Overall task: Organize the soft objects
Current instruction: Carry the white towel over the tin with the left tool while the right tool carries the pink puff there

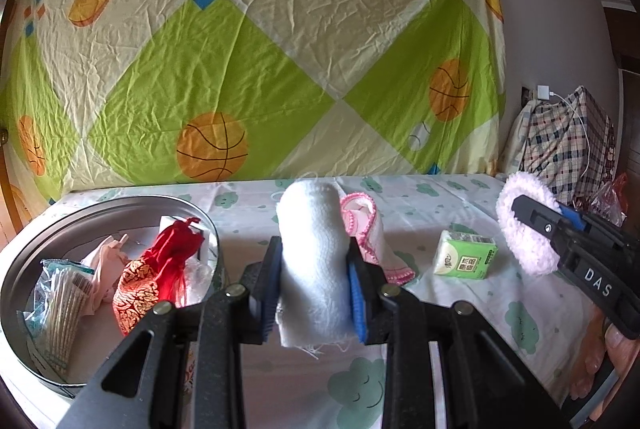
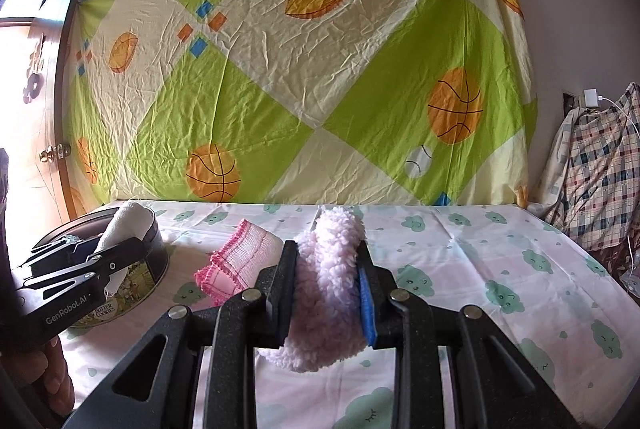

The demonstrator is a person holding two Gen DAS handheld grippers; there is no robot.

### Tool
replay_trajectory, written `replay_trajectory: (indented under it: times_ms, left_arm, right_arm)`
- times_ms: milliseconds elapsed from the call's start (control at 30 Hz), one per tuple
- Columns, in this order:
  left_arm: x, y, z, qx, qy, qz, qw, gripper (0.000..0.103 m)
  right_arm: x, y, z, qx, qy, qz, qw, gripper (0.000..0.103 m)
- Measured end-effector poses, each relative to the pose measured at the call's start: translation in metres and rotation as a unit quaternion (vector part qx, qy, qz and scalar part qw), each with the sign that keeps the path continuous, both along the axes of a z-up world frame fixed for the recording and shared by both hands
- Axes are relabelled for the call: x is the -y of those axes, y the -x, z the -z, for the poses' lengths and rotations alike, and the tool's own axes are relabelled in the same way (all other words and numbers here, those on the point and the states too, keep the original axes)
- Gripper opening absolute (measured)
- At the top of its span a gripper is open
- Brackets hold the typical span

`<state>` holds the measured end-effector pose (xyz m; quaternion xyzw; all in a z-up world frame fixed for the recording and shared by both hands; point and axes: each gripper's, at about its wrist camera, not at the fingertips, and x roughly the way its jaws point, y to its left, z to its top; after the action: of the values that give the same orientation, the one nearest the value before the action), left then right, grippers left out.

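My left gripper [image 1: 314, 285] is shut on a rolled white towel [image 1: 312, 249], held above the bed just right of the round metal tin [image 1: 24, 257]. The tin holds a red pouch [image 1: 156, 269], a pale pink cloth [image 1: 106, 265] and a pack of cotton swabs [image 1: 60, 305]. My right gripper [image 2: 326, 293] is shut on a fluffy pale pink pad [image 2: 328, 293]; from the left wrist camera that pad [image 1: 524, 225] hangs at the right. A pink-edged cloth [image 2: 240, 261] lies on the bed between the grippers, also visible behind the towel [image 1: 368, 229].
A green tissue pack [image 1: 466, 255] lies on the cloud-print bedsheet [image 2: 480, 269]. A basketball-print sheet [image 1: 260, 49] hangs on the wall behind. A plaid bag [image 2: 600, 181] stands at the bed's right end. A door [image 2: 36, 149] is at far left.
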<state>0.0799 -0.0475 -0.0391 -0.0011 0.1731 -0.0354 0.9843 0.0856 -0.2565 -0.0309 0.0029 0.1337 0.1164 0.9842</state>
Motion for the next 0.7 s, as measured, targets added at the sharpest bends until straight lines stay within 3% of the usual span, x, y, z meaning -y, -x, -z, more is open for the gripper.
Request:
replay_trajectory:
  times_ms: [700]
  left_arm:
    - [-0.035, 0.016, -0.002, 0.014, 0.006, -0.037, 0.9992, 0.028]
  right_arm:
    - [-0.056, 0.005, 0.001, 0.002, 0.012, -0.058, 0.998, 0.029]
